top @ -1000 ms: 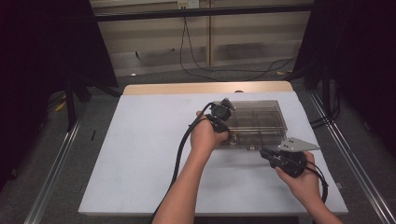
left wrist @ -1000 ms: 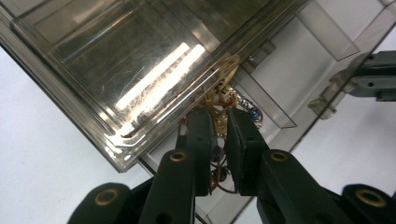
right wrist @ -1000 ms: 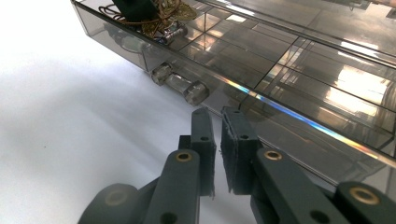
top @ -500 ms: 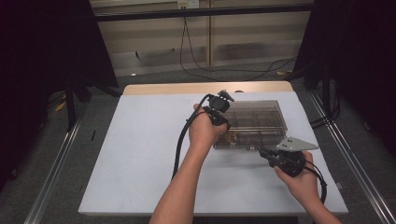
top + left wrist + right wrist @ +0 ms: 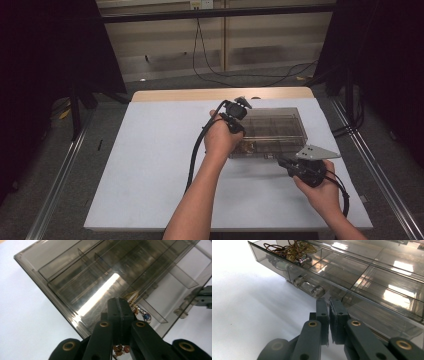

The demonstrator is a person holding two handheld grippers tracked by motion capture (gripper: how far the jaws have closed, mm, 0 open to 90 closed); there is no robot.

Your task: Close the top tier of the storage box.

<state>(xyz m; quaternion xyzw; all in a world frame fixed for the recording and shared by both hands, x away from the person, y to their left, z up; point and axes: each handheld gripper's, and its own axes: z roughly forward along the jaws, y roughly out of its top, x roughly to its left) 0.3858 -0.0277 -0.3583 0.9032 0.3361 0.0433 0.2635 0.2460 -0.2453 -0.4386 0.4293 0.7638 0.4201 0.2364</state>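
Overhead, the left claw (image 5: 239,134) points down, clamped on jewellery (image 5: 119,349) above the box (image 5: 280,125).

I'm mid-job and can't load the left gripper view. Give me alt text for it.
The left gripper, jaws shut, points down at a smoky clear plastic organizer box on a white table, over the open drawer compartment holding a tangle of jewelry. Small reddish-brown beads show just beneath the jaws. The right gripper sits at the right edge beside the drawer's front.
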